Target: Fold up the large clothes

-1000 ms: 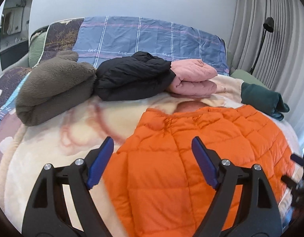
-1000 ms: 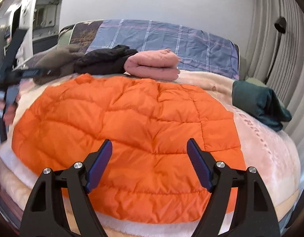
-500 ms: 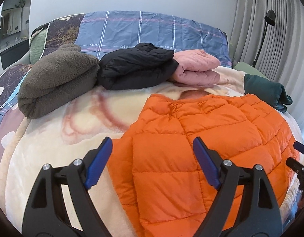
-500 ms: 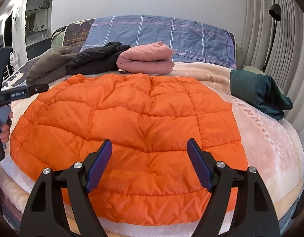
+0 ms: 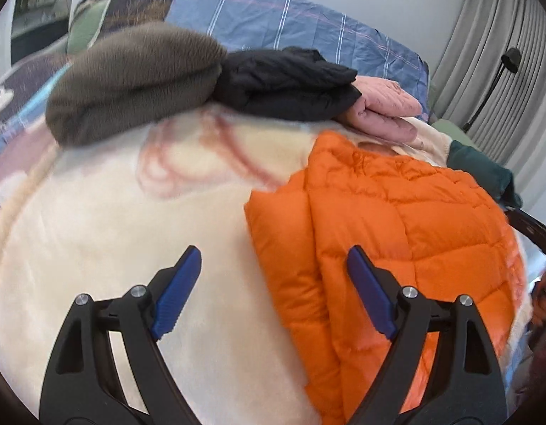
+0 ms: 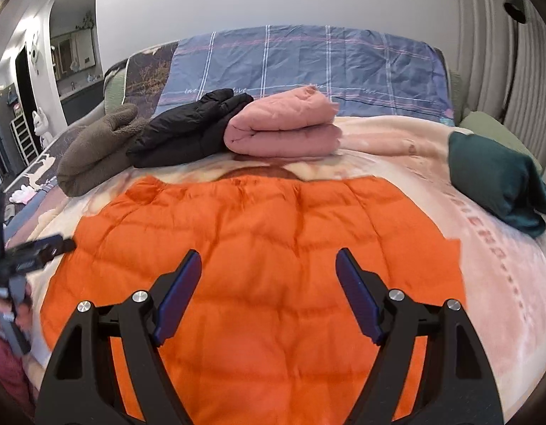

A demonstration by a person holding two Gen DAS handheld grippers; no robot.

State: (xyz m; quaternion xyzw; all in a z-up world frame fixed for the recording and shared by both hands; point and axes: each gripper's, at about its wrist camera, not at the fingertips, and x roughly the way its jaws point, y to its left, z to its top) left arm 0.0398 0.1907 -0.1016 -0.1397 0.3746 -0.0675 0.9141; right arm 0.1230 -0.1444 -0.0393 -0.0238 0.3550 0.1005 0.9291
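Cream plush blanket (image 6: 492, 283) covers the bed in front of you, with a blue plaid duvet (image 6: 308, 63) bunched at the head against a pale wall and grey curtains (image 5: 503, 35) to the right. Your orange puffer jacket (image 6: 258, 248) lies spread flat on the blanket, its quilted panels facing up and one sleeve folded along its left edge in the left wrist view. Beyond it sits a row of folded clothes: a brown fleece (image 5: 131, 81) on the left, a black puffer jacket (image 5: 287, 81) touching it in the middle, and a pink quilted jacket (image 6: 283, 127) on the right. A dark green garment (image 6: 496, 184) rests apart near the right edge of the bed.

Your left tool (image 5: 273, 290) hovers over the jacket's left edge, blue pads wide apart and gripping nothing. Your right tool (image 6: 267, 292) hangs above the middle of the jacket, its pads likewise spread and empty.
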